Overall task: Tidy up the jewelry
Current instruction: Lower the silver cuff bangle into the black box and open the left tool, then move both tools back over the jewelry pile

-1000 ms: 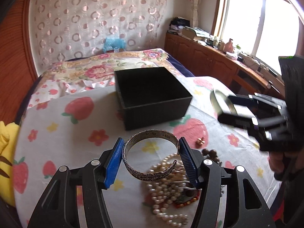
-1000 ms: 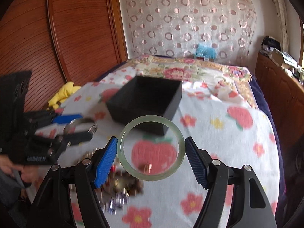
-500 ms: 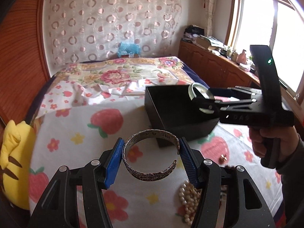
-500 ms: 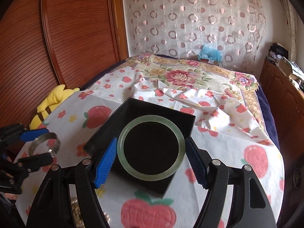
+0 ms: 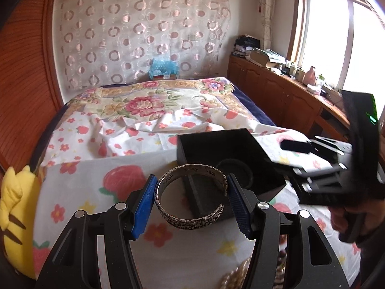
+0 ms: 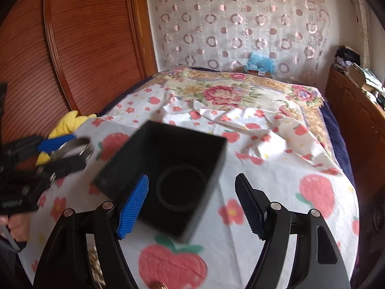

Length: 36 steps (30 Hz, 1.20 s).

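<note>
My left gripper (image 5: 191, 201) is shut on an engraved silver cuff bracelet (image 5: 190, 214) and holds it above the strawberry cloth, just left of the black box (image 5: 262, 159). My right gripper (image 6: 192, 204) is open and empty, above the near corner of the black box (image 6: 115, 171). A round bangle (image 6: 181, 187) lies flat on the box floor; it also shows in the left wrist view (image 5: 234, 173). The left gripper with the cuff (image 6: 74, 148) appears at the left of the right wrist view.
A pile of pearl and bead necklaces (image 5: 238, 272) lies on the cloth below my left gripper. A yellow plush toy (image 5: 16, 216) sits at the bed's left edge. Wooden cabinets (image 5: 276, 94) line the right wall under the window.
My right gripper opened and let the green bangle drop into the black box, then drew back. My left gripper moved the silver cuff closer to the box.
</note>
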Motion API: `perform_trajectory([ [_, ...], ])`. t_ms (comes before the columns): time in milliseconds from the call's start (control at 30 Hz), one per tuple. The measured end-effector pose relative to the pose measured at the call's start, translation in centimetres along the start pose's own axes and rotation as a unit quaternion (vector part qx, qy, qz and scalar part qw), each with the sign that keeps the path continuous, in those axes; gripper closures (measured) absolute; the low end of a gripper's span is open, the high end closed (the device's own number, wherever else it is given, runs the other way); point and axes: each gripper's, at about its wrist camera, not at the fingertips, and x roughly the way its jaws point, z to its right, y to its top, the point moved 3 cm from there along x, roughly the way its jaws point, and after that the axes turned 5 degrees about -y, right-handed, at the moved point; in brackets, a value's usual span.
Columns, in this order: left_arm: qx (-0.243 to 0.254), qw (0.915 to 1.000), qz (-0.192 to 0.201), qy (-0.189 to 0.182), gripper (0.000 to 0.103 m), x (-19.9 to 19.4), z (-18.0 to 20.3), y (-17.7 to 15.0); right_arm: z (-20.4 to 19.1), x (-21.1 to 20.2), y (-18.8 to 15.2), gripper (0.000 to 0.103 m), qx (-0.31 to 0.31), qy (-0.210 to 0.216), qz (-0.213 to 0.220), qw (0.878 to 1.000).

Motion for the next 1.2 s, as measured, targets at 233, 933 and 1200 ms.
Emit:
perform_trajectory([
  [233, 0.01, 0.9999, -0.013, 0.003, 0.047, 3.2, 1.7, 0.9, 2.2, -2.3, -3.0, 0.026, 0.01, -0.003, 0.003, 1.0],
  [933, 0.036, 0.9993, 0.002, -0.006, 0.03, -1.5, 2.9, -3.0, -1.1, -8.4, -9.7, 0.026, 0.019, 0.018, 0.031, 0.999],
  [1200, 0.036, 0.9993, 0.009, 0.006, 0.027, -5.4, 1.9, -7.4, -3.6, -10.2, -13.1, 0.026, 0.02, 0.015, 0.023, 0.999],
])
